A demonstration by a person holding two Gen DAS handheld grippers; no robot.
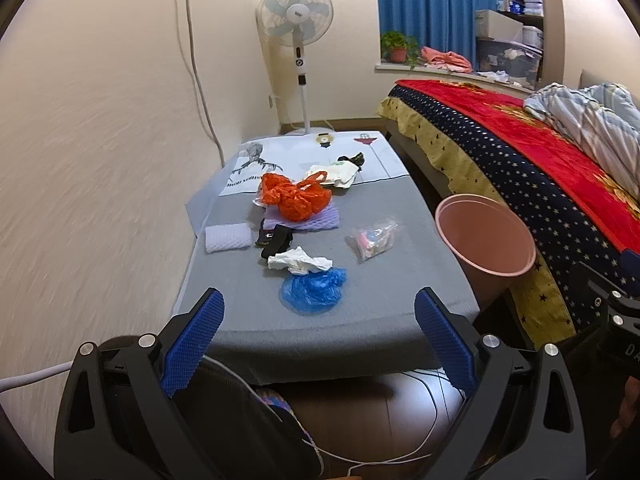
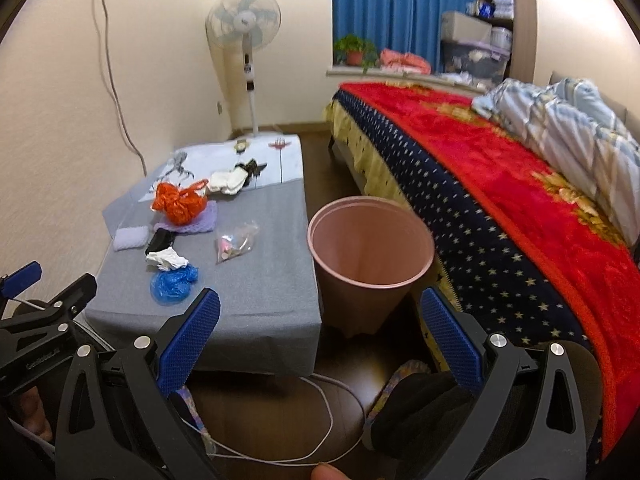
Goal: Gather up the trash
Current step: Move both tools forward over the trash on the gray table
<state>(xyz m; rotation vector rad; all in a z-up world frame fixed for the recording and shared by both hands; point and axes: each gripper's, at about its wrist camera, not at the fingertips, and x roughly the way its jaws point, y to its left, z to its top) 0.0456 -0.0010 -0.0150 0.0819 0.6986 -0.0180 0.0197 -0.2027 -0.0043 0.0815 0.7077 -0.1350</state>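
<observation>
Here the left gripper (image 1: 320, 336) hangs short of the counter's (image 1: 400, 288) near edge with its blue fingers (image 1: 192, 344) spread wide and nothing between them. The right gripper (image 2: 320, 340) is likewise parted and holds nothing, its fingers (image 2: 188, 340) framing the gap between counter (image 2: 260, 292) and bin (image 2: 370, 256). The trash lies scattered on the grey counter top. In the left view, a blue plastic cover (image 1: 313, 289) sits nearest, at 12 o'clock from the gripper, with a crumpled white tissue (image 1: 300, 263) touching its far side. Beyond that lies a black strap (image 1: 275, 240), and at 11 o'clock a white foam net (image 1: 228, 237). Farther back an orange bag (image 1: 294, 197) rests on a purple foam net (image 1: 316, 218), with a white bag (image 1: 332, 174) behind it. A clear packet (image 1: 373, 239) lies apart at 1 o'clock. The pink bin stands on the floor just beside the counter's right edge, at 2 o'clock in the left view, between the counter and the bed (image 2: 500, 200). A fan (image 1: 296, 14) stands by the far wall.
</observation>
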